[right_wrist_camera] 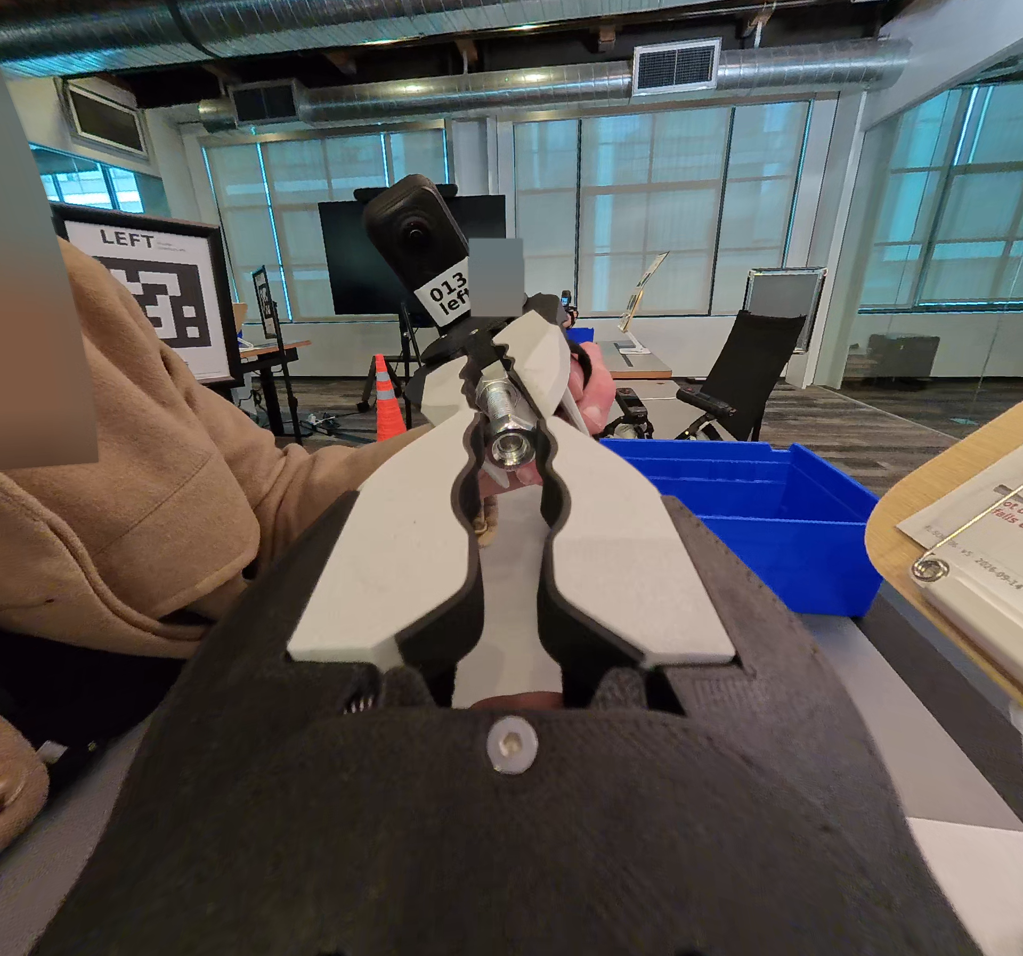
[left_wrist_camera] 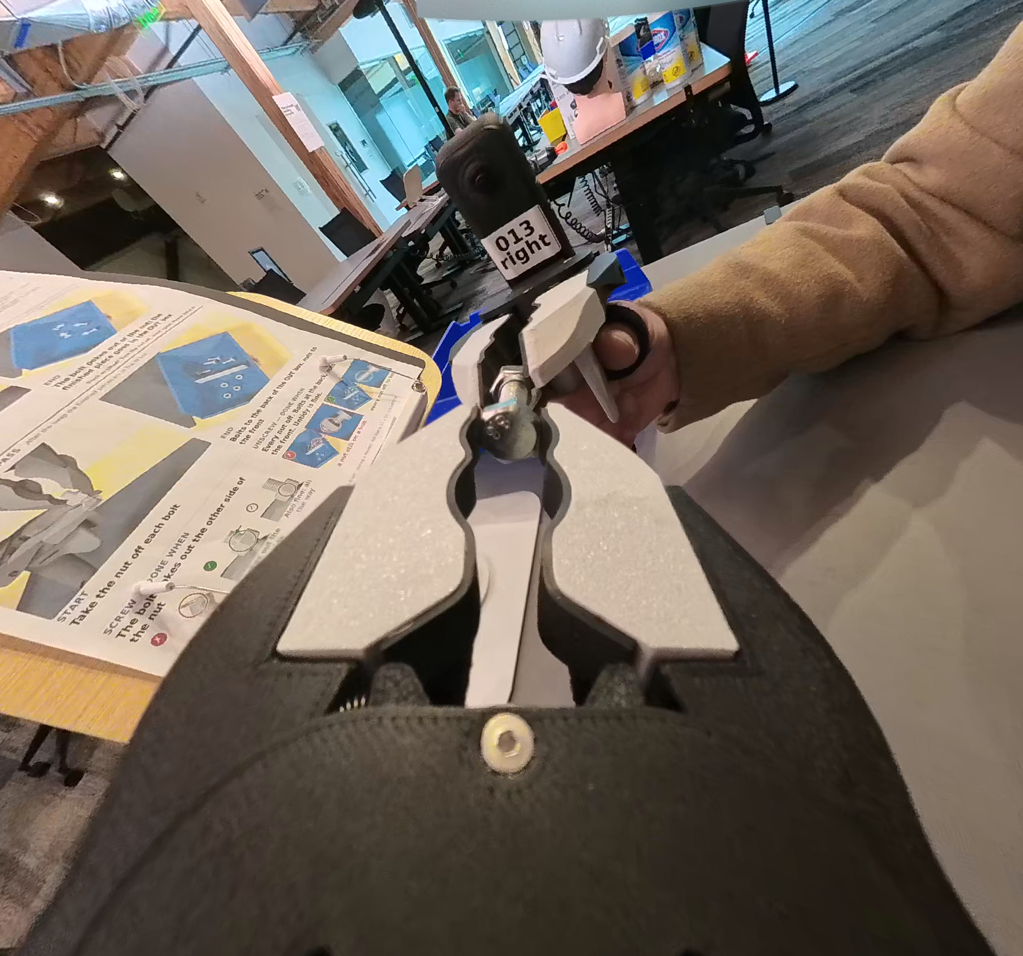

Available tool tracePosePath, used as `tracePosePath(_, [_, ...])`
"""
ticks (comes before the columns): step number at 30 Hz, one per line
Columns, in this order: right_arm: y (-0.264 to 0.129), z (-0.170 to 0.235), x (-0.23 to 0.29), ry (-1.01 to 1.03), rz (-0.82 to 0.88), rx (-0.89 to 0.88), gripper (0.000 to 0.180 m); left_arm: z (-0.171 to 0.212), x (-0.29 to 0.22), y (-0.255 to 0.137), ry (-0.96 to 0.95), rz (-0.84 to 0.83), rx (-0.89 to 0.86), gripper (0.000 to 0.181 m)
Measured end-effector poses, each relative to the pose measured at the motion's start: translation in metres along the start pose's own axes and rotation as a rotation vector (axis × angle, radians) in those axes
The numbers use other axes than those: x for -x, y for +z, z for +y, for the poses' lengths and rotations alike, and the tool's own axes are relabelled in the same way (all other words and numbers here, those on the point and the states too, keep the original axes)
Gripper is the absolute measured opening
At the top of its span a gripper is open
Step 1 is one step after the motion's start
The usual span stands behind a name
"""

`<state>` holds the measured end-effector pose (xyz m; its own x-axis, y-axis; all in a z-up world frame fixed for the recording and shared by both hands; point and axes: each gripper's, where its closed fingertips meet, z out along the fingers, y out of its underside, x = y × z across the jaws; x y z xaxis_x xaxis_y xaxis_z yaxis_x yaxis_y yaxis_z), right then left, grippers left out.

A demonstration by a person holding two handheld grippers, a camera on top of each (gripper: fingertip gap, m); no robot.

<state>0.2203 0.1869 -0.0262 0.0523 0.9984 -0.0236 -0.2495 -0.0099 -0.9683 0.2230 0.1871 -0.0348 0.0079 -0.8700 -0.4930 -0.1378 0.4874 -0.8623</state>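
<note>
A silver bolt is held in the air between my two grippers, which face each other tip to tip. In the left wrist view my left gripper point(left_wrist_camera: 506, 426) is shut on the bolt's hex head point(left_wrist_camera: 501, 427). Just beyond it, my right gripper point(left_wrist_camera: 506, 359) grips a hex nut point(left_wrist_camera: 510, 380) on the shank. In the right wrist view my right gripper point(right_wrist_camera: 509, 445) is shut on the nut point(right_wrist_camera: 512, 452) at the near end. The threaded shank point(right_wrist_camera: 494, 394) runs on into my left gripper point(right_wrist_camera: 492, 370). A hand in a tan sleeve point(left_wrist_camera: 830, 276) holds each gripper.
A blue bin point(right_wrist_camera: 747, 514) stands on the grey table point(left_wrist_camera: 885, 514) just behind and below the grippers. A printed instruction sheet on a wooden board point(left_wrist_camera: 166, 459) lies to my left; its corner also shows in the right wrist view point(right_wrist_camera: 952, 520). Office desks, chairs and an orange cone point(right_wrist_camera: 387, 404) stand far behind. The tips of both grippers are at nearly the same place.
</note>
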Motion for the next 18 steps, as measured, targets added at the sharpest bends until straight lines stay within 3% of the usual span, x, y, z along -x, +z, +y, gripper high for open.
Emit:
tracePosePath(4, [0.0,0.001,0.0,-0.035,0.016,0.01,0.018,0.0,0.0,0.0,-0.062,0.019,0.007,0.018])
tracePosePath(7, [0.002,-0.001,0.001,-0.137,0.058,0.03,0.018,-0.002,0.0,-0.001,-0.211,0.076,-0.022,0.018])
tracePosePath(15, [0.002,-0.001,0.006,-0.669,0.229,0.206,0.018,-0.004,-0.008,-0.001,-0.652,0.293,-0.179,0.018])
tracePosePath(18, [0.001,0.003,0.007,-0.942,0.298,0.317,0.018,-0.002,-0.01,-0.001,-0.735,0.362,-0.223,0.018])
